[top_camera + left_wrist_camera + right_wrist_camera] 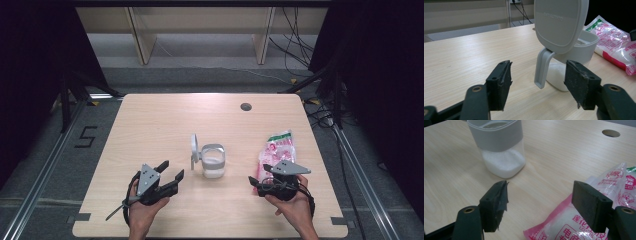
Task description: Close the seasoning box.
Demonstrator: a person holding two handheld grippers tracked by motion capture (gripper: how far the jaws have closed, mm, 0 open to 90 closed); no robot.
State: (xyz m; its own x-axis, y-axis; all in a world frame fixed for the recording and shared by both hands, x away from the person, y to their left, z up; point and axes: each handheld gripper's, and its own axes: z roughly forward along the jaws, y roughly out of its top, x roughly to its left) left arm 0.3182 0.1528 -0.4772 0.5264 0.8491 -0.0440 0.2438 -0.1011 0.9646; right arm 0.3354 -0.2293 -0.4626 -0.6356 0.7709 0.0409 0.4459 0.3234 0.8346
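Grey-collared clear container [213, 161] – lid [193, 148] up, white powder

Container [214, 162] mid-table [150, 120], bag [277, 150] to its right, left gripper [171, 171] and right gripper [257, 181] nearer the person.

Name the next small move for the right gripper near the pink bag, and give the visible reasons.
Probably ease the right gripper forward and close on the near end of the pink bag. Its jaws stand open with the bag's corner just ahead of them, not gripped. The container stands open, lid flipped up, only part full of white grains, so it looks ready for filling.
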